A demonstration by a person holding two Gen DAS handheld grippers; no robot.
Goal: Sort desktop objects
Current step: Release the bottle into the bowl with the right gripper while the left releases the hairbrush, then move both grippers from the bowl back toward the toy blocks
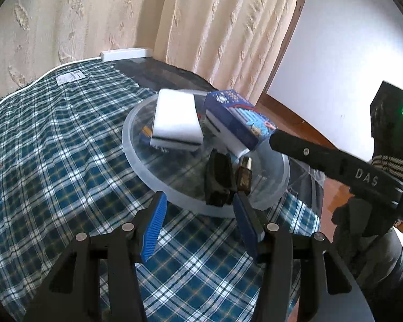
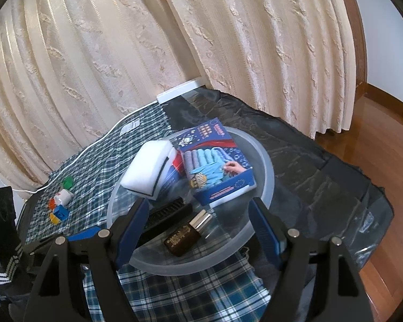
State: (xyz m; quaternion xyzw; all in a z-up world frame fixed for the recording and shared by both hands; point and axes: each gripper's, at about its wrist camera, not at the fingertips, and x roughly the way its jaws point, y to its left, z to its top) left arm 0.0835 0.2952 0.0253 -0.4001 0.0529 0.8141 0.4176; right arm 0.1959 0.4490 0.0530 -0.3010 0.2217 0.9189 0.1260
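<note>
A clear round basin (image 1: 174, 204) (image 2: 190, 265) sits on the plaid cloth. In it lie a white sponge (image 1: 174, 118) (image 2: 145, 169), a blue glove box (image 1: 236, 118) (image 2: 217, 161), a black comb-like piece (image 1: 217, 179) (image 2: 166, 212) and a small brown case with a metal cap (image 1: 244, 177) (image 2: 182, 237). My left gripper (image 1: 198, 214) is open at the basin's near rim, nothing between its pads. My right gripper (image 2: 198, 228) is open too, straddling the near side of the basin and holding nothing. One of its fingers (image 1: 322, 158) reaches in from the right.
Small toys lie on the cloth to the left: a green piece (image 2: 67, 182), a white cylinder (image 2: 63, 196), a blue brick (image 2: 60, 213). A white power strip (image 1: 126, 52) (image 2: 180, 90) sits by the curtain. Dark plastic sheet (image 2: 309, 161) covers the table's right part; wooden floor lies beyond.
</note>
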